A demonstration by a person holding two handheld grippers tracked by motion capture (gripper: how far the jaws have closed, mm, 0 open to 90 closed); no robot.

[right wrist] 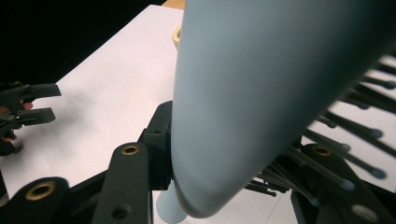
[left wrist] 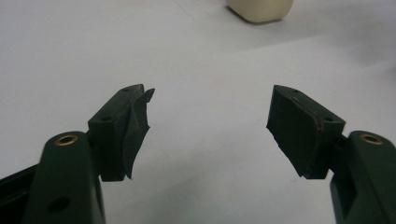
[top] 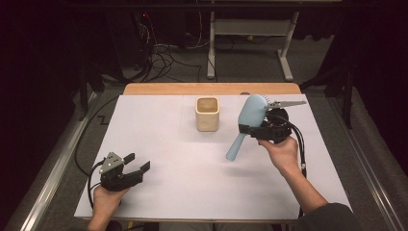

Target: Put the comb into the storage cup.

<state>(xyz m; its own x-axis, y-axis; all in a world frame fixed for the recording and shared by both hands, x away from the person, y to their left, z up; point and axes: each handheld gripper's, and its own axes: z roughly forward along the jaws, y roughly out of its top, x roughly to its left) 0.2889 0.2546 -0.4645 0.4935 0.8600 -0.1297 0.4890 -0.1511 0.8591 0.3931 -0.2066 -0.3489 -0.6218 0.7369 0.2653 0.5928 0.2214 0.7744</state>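
Left gripper (top: 136, 162) sits low near the table's (top: 159, 144) front-left corner, jaws apart, empty. Right gripper (top: 255, 129) is clamped on the blue hairbrush (top: 250, 120) at its head, held above the table just right of the cream cup (top: 208, 114). Brush long axis runs diagonally: head up and away, handle (top: 235, 147) pointing down toward the person and slightly left. Cup lies left of the brush, so right hand is nearer.
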